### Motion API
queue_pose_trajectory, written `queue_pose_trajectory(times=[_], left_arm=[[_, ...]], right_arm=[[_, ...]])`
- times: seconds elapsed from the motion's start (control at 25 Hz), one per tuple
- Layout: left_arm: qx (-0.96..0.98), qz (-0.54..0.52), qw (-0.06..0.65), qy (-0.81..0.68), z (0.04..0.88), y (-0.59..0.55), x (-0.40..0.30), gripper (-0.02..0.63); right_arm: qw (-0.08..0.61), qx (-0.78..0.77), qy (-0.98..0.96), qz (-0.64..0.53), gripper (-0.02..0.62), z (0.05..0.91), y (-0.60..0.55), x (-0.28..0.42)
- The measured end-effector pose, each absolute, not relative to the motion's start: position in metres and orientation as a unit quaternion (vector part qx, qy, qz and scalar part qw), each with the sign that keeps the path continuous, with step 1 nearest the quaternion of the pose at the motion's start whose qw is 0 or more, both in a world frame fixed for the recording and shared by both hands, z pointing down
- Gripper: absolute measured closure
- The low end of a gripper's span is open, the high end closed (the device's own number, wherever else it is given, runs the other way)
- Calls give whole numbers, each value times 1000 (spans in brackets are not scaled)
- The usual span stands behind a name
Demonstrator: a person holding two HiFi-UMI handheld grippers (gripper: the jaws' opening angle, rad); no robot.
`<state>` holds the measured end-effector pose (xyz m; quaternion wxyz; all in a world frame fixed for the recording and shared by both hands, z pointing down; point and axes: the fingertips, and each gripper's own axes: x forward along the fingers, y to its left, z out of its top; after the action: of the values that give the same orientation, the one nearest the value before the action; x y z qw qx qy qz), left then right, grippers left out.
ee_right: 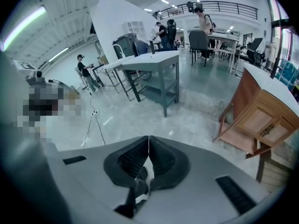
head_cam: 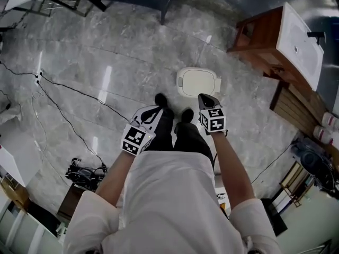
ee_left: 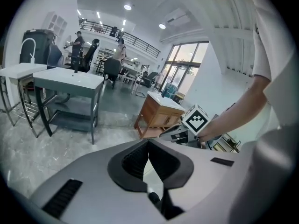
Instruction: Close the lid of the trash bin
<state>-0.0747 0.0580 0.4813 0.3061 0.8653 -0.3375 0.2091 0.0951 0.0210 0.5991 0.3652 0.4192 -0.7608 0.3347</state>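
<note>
I see one bin [head_cam: 181, 81], lid [head_cam: 200, 82] flat, long axis crosswise; left gripper [head_cam: 158, 110] and right gripper [head_cam: 205, 97] both pinched together, empty.

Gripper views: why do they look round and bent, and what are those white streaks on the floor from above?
Both gripper views: wide-angle lens, hence black round borders and a skewed table. Head view: the streaks on the glossy floor look like reflected ceiling lights.

glossy grey marble-look floor [head_cam: 122, 46], smooth white plastic bin lid [head_cam: 198, 82], varnished wood cabinet [head_cam: 259, 33] w/ white top
</note>
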Motion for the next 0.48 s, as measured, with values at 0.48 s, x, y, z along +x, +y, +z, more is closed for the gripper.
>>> queue_pose_trajectory(times=[0.48], left_arm=[[873,189,257,-370,422,61,-64,588]], right_arm=[[288,457,-791,288,566,493,47,129]])
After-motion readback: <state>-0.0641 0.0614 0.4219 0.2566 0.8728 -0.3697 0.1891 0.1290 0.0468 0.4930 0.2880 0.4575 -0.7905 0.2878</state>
